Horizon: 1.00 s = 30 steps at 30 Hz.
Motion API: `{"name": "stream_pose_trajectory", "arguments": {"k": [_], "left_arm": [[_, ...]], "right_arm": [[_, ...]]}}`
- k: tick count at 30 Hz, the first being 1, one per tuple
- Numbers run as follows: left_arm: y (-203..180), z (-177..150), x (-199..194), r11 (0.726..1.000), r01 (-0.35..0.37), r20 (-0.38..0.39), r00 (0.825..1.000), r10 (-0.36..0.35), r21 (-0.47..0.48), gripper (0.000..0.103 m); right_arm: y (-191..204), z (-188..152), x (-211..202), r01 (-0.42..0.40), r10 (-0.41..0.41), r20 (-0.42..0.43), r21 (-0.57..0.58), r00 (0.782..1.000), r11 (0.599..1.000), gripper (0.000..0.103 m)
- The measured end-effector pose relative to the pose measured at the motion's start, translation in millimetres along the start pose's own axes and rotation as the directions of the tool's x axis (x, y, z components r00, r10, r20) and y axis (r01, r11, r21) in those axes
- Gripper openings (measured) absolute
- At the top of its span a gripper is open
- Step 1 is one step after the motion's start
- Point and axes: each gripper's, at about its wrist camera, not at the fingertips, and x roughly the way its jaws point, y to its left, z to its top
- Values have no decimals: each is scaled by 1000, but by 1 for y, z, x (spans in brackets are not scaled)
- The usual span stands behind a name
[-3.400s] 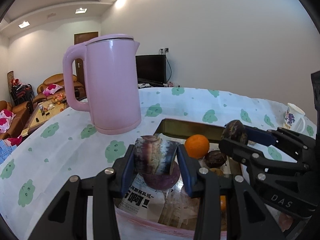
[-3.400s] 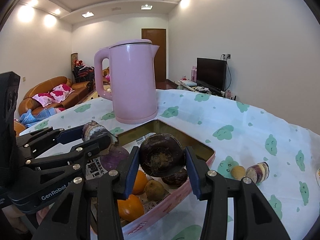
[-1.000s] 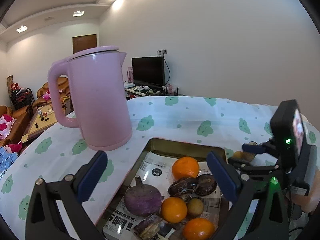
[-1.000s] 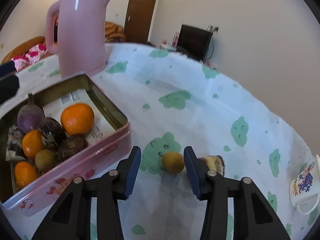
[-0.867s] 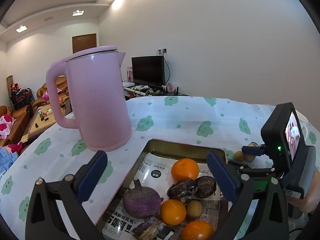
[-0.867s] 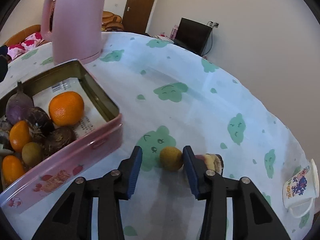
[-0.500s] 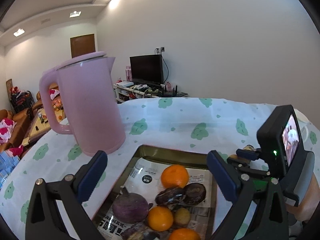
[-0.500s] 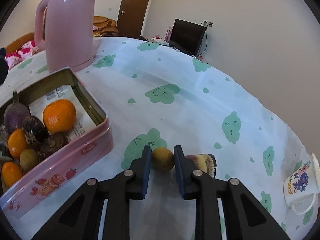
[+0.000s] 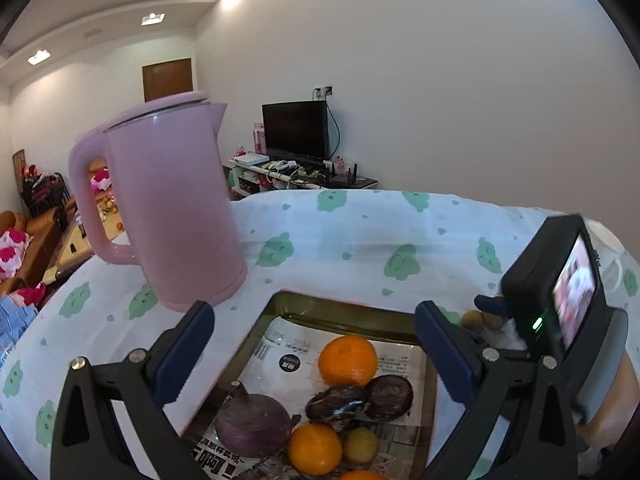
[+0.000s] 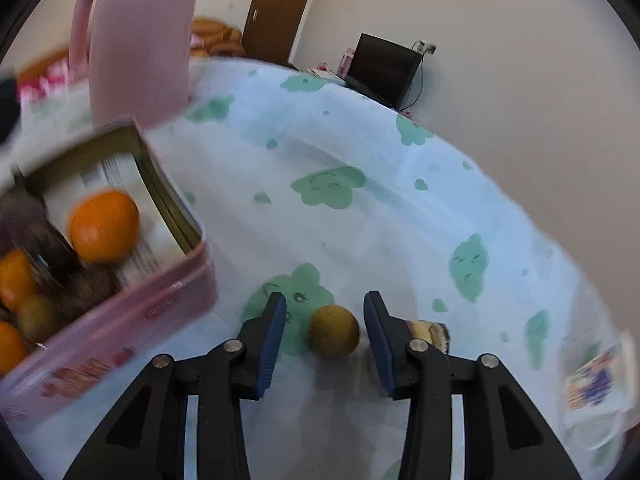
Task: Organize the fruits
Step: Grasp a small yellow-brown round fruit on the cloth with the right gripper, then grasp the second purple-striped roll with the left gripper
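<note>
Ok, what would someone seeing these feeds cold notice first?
The tall pink kettle dominates, standing on the cloud-print tablecloth just behind the open pink tin. Next comes the tin's bright contents, oranges among dark roots. On the cloth beside the tin, a small yellow-brown fruit sits between the open fingers of the right gripper.

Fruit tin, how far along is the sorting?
Done: the tin already holds oranges, a purple root and several dark pieces.
In hand: the right gripper has its jaws either side of a small yellow-brown fruit on the tablecloth, not touching it.
Left: that fruit and the cut piece beside it. The left gripper hangs open and empty over the tin.
</note>
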Motion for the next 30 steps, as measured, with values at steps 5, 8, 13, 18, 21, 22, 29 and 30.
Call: {"name": "stream_pose_trajectory", "arguments": {"k": [5, 8, 13, 18, 21, 22, 29, 30], "left_arm": [[4, -1, 0, 1000, 9, 0, 1000, -9, -6, 102], [1, 1, -2, 1000, 20, 1, 1000, -20, -6, 102], [-20, 6, -7, 998, 65, 0, 998, -65, 23, 102], [-58, 10, -10, 989, 135, -15, 991, -134, 60, 102], [-91, 10, -5, 980, 172, -37, 985, -169, 100, 102], [-103, 9, 1, 977, 179, -55, 983, -174, 113, 102], [-167, -2, 53, 963, 230, -196, 960, -200, 139, 100], [-173, -3, 61, 962, 236, -210, 956, -204, 138, 98]], "right_arm": [[-15, -3, -5, -32, 31, 21, 76, 999, 997, 28], [-27, -4, -18, -67, 58, 65, 139, 996, 988, 28], [-56, -13, -57, -92, 52, 161, 251, 986, 964, 28], [-96, -37, -73, -87, 19, 177, 385, 984, 919, 28], [-118, -53, -71, -80, 11, 155, 444, 988, 892, 28], [-124, -59, -70, -76, 8, 149, 459, 989, 885, 28], [-157, -94, -60, -52, -6, 105, 541, 994, 839, 28], [-160, -98, -58, -52, -2, 97, 552, 995, 832, 28]]}}
